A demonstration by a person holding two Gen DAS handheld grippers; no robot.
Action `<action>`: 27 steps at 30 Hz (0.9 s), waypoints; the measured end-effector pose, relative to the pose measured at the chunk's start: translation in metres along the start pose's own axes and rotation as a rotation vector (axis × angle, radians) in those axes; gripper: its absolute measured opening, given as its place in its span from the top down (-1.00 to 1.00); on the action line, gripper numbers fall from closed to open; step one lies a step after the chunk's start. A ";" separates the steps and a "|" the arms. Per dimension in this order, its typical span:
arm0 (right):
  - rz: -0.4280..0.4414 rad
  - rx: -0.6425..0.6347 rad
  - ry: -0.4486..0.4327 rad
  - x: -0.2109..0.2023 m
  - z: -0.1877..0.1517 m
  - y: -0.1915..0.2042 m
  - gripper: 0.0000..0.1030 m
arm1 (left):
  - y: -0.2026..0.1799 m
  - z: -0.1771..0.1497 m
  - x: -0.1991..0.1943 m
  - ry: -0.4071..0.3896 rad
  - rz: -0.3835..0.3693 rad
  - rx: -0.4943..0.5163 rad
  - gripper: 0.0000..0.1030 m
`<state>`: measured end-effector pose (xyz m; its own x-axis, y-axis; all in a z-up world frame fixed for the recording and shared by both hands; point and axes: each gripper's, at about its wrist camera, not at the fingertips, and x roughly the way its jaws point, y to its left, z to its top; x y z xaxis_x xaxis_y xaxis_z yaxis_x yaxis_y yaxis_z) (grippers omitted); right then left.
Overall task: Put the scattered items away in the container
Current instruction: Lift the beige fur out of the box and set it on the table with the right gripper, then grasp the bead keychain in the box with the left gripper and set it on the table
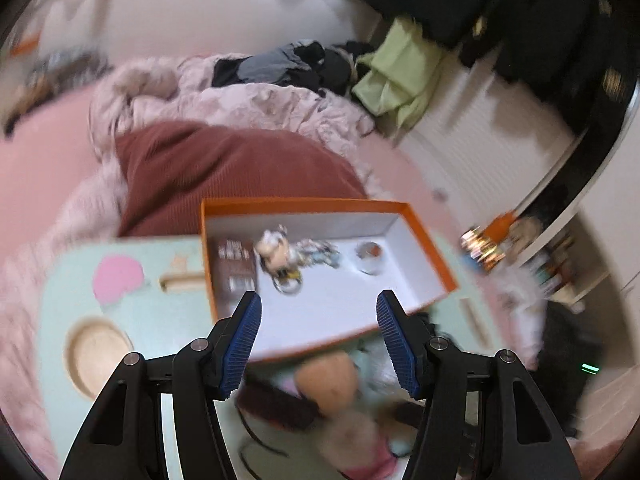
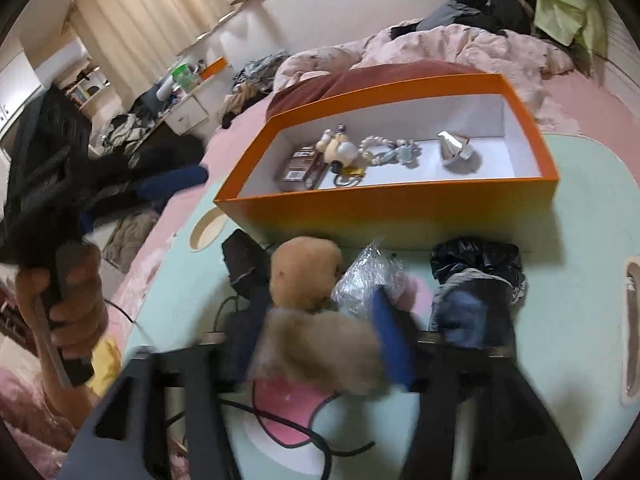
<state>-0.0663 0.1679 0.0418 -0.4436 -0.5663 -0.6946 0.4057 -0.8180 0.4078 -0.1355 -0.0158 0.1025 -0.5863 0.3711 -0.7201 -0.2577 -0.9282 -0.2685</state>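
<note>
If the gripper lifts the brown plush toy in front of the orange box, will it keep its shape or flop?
The plush toy looks soft and furry, so it will probably squash between the jaws and sag. It seems light for its size. The fuzzy surface should grip well, though a cable lies close by and might catch.

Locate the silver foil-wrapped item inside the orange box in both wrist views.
Left wrist: silver foil-wrapped item sits right of centre on the white floor of the orange box, toward its right wall.
Right wrist: it is upper right of centre, at the right end of the row of items in the box.
Shared landmark: the small cream figurine keychain, left of the foil item in both views.
</note>
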 end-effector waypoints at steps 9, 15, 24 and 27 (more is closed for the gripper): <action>0.022 0.045 -0.110 -0.028 0.001 -0.007 -0.27 | -0.044 0.039 0.097 0.230 0.106 0.172 0.20; 0.040 0.070 -0.086 -0.030 -0.007 -0.017 -0.28 | -0.040 0.044 0.135 0.299 0.161 0.154 0.36; 0.105 0.103 -0.066 -0.025 -0.008 -0.030 -0.28 | -0.045 0.044 0.155 0.343 0.185 0.201 0.32; 0.112 0.105 -0.062 -0.024 -0.009 -0.030 -0.28 | -0.040 0.048 0.155 0.337 0.182 0.184 0.78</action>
<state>-0.0613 0.2068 0.0408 -0.4496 -0.6574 -0.6047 0.3713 -0.7533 0.5429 -0.2528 0.0803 0.0321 -0.3585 0.1437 -0.9224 -0.3241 -0.9458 -0.0214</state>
